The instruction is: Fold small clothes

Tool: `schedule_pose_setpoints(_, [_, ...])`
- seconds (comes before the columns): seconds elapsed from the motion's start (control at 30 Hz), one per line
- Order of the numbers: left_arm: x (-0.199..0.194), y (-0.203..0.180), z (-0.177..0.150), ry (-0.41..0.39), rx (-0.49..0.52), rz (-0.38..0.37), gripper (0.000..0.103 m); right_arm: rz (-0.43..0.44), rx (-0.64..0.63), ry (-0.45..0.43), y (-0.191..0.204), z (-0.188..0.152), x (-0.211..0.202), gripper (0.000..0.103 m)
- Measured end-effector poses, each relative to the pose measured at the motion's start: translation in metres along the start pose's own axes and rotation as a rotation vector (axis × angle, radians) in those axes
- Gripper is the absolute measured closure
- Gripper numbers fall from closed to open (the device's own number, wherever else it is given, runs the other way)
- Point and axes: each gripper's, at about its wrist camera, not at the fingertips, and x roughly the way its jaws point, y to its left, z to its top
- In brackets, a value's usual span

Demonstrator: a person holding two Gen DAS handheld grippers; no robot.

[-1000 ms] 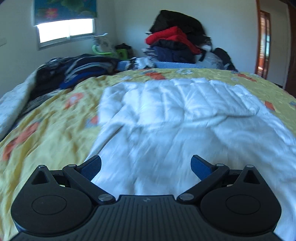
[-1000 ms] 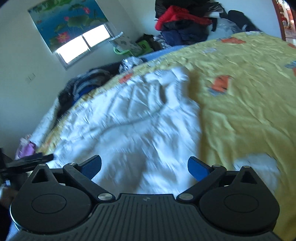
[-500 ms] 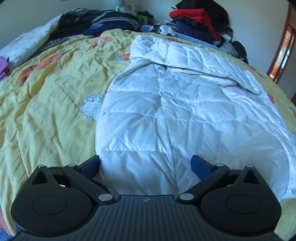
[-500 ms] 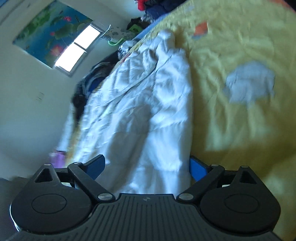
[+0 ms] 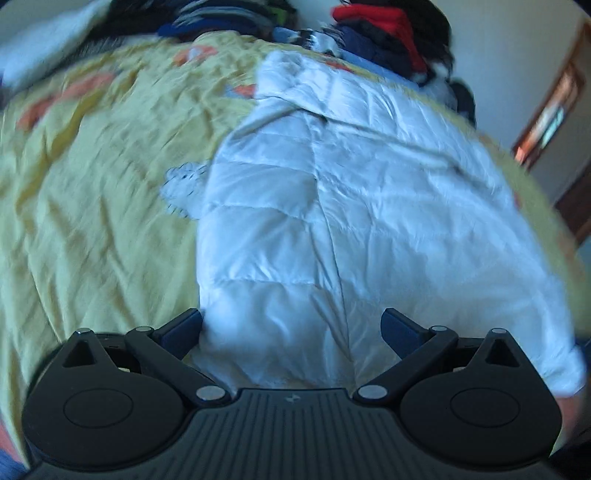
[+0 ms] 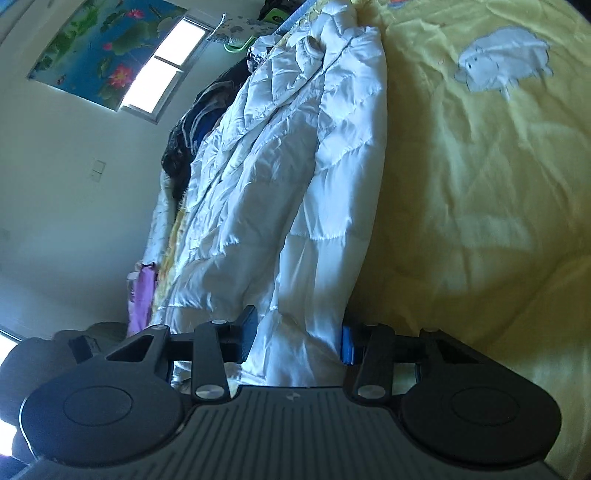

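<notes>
As its jaws close, right tool straddles jacket hem.

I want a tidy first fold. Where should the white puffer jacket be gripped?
Grip the white puffer jacket by its near hem corners, coming from the bed's near edge: the right gripper is closing there, the left gripper straddles it open.

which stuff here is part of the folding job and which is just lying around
In the job:
- white quilted jacket
- right tool, closing on the jacket's hem
- left tool, open at the hem

Lying about:
- pile of dark and red clothes
- yellow bedspread
- purple cloth
</notes>
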Motion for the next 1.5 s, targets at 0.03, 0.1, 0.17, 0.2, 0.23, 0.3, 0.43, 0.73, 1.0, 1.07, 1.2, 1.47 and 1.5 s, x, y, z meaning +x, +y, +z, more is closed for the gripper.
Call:
schedule_pose_setpoints(0.03, [-0.001,0.006,0.001,0.001,-0.050,-0.035,0.000,0.010,0.007,0.002,-0.003,-0.001,-0.001,0.057])
schedule_pose_setpoints(0.1, [-0.002,0.013,0.004,0.010,-0.107,-0.086,0.000,0.028,0.023,0.008,-0.007,0.000,0.000,0.057])
schedule_pose_setpoints(0.17, [-0.003,0.016,0.006,0.021,-0.142,-0.108,0.000,0.031,0.030,0.008,-0.008,0.000,0.000,0.057])
schedule_pose_setpoints(0.2, [-0.003,0.017,0.006,0.031,-0.164,-0.131,0.000,0.037,0.037,0.006,-0.008,0.001,-0.002,0.056])
schedule_pose_setpoints(0.23, [-0.002,0.017,0.007,0.044,-0.190,-0.180,0.000,0.046,0.041,0.005,-0.009,0.001,-0.002,0.056])
schedule_pose_setpoints(0.3, [0.000,0.015,0.007,0.071,-0.219,-0.278,0.000,0.054,0.045,0.004,-0.010,0.001,-0.002,0.056])
schedule_pose_setpoints(0.43, [-0.001,0.008,0.013,0.058,-0.172,-0.304,0.000,0.057,0.044,0.006,-0.010,0.001,-0.001,0.056])
schedule_pose_setpoints(0.73, [-0.032,0.071,0.038,-0.092,-0.340,-0.384,0.000,0.059,0.045,0.015,-0.012,0.004,-0.001,0.051])
schedule_pose_setpoints(1.0, [-0.101,0.103,0.060,-0.285,-0.237,-0.066,0.000,0.062,0.037,0.024,-0.011,0.004,0.000,0.050])
schedule_pose_setpoints(1.07, [-0.072,0.095,0.049,-0.175,-0.274,-0.151,0.000,0.066,0.040,0.022,-0.010,0.003,0.001,0.048])
schedule_pose_setpoints(1.2, [-0.020,0.079,0.022,-0.018,-0.372,-0.300,0.000,0.058,0.034,0.034,-0.009,0.004,0.002,0.048])
schedule_pose_setpoints(1.47, [0.002,0.072,0.012,0.089,-0.442,-0.409,0.000,0.068,0.018,0.048,-0.005,0.005,0.003,0.043])
schedule_pose_setpoints(1.5, [0.006,0.067,0.011,0.126,-0.443,-0.453,0.000,0.074,0.020,0.045,-0.005,0.005,0.003,0.044])
